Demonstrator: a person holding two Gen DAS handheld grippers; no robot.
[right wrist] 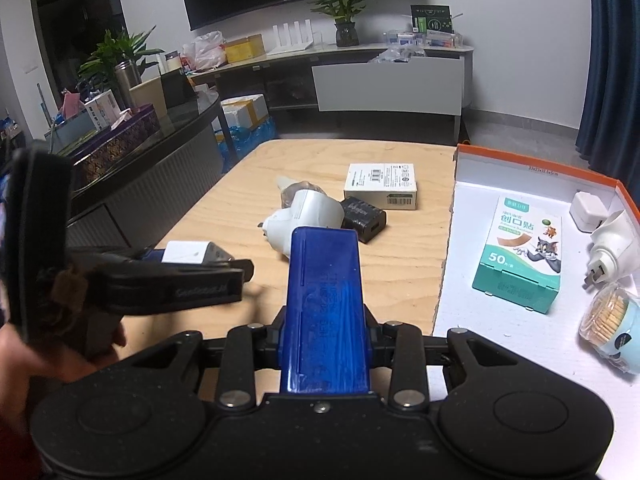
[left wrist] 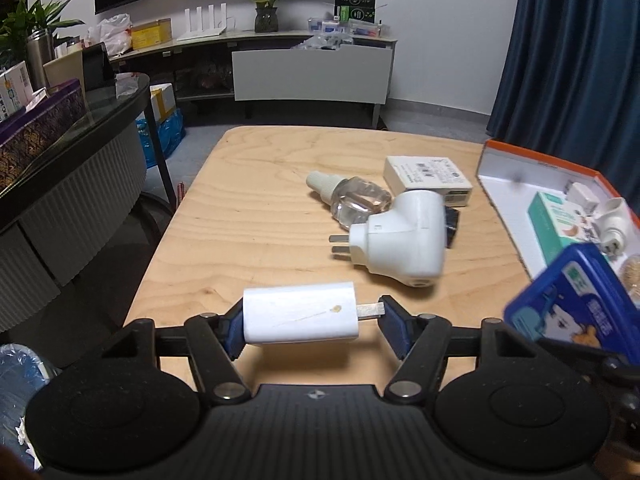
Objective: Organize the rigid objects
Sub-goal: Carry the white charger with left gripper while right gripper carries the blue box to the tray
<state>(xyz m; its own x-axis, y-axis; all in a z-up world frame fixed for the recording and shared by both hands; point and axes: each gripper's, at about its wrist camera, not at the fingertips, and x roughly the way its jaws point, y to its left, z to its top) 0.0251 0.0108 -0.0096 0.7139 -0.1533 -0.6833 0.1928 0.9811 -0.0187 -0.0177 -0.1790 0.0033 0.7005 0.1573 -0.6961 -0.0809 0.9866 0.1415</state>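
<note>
Nearest the lens, left gripper (left wrist: 312, 326) pinches white charger (left wrist: 299, 313) endwise by its prongs; right gripper (right wrist: 324, 336) clamps blue case (right wrist: 325, 304). Carry both level toward orange-rimmed box (right wrist: 520, 168) at two o'clock, clearing its wall.

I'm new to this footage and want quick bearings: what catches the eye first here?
Both grippers are loaded: the left gripper clamps a white charger lengthwise over the near edge of the wooden table, and the right gripper holds a blue case. To the right sits an orange-rimmed white tray holding a green bandage box.
</note>
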